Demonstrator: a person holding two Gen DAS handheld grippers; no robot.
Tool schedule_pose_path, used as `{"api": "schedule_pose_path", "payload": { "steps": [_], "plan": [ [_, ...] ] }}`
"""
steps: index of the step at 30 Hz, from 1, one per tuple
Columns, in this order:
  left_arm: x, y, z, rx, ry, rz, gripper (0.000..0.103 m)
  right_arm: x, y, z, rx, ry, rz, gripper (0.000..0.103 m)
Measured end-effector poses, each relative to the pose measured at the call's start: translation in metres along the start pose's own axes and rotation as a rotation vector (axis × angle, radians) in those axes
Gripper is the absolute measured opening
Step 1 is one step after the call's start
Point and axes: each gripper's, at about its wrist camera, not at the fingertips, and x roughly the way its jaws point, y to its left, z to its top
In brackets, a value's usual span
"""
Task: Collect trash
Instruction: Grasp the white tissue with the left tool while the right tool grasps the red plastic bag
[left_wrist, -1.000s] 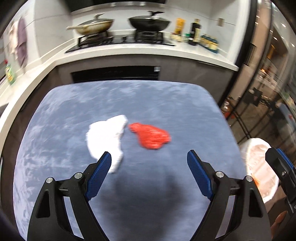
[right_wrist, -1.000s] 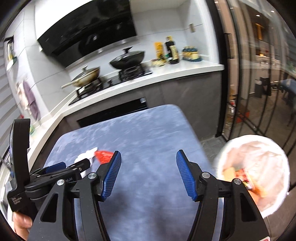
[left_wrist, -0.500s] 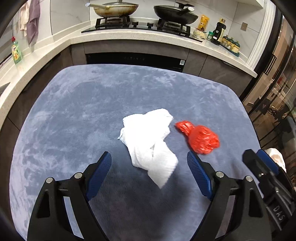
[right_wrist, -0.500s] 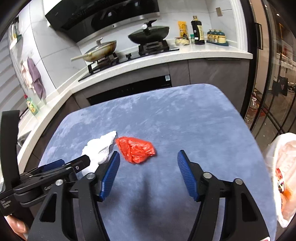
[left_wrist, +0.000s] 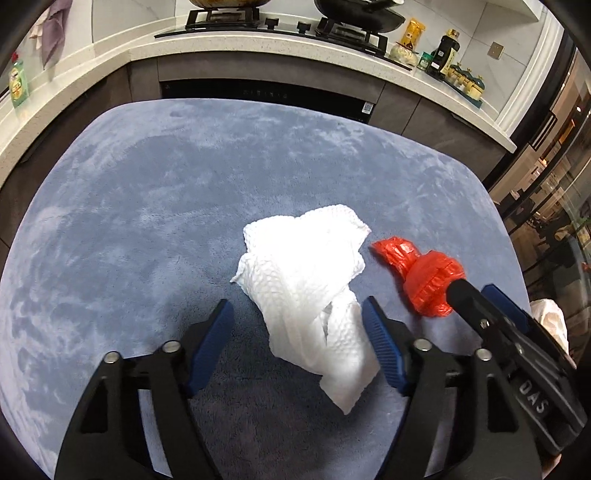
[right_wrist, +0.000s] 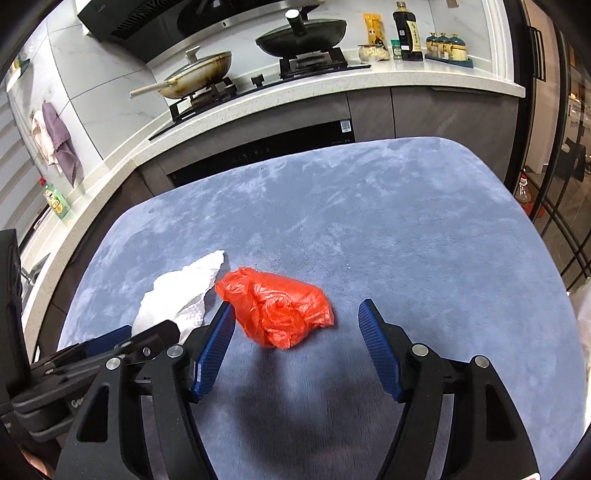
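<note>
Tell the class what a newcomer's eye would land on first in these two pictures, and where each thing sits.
The crumpled red plastic bag stands out most, lying on the blue-grey tablecloth just ahead of the open right gripper. Beside it lies a white paper towel, its near end between the open left gripper's blue fingers. Behind the table, two pans sit on the stove.
</note>
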Motion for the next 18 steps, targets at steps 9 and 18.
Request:
{"api": "schedule_pose_path", "payload": {
  "steps": [9, 18],
  "plan": [
    [0.006, 0.010, -0.002, -0.008, 0.000, 0.008, 0.036, 0.025, 0.008, 0.002, -0.014, 0.032, 0.027, 0.062],
    [-0.006, -0.003, -0.001, 0.015, -0.021, -0.016, 0.010, 0.006, 0.007, 0.002, -0.013, -0.001, 0.044, 0.038]
  ]
}}
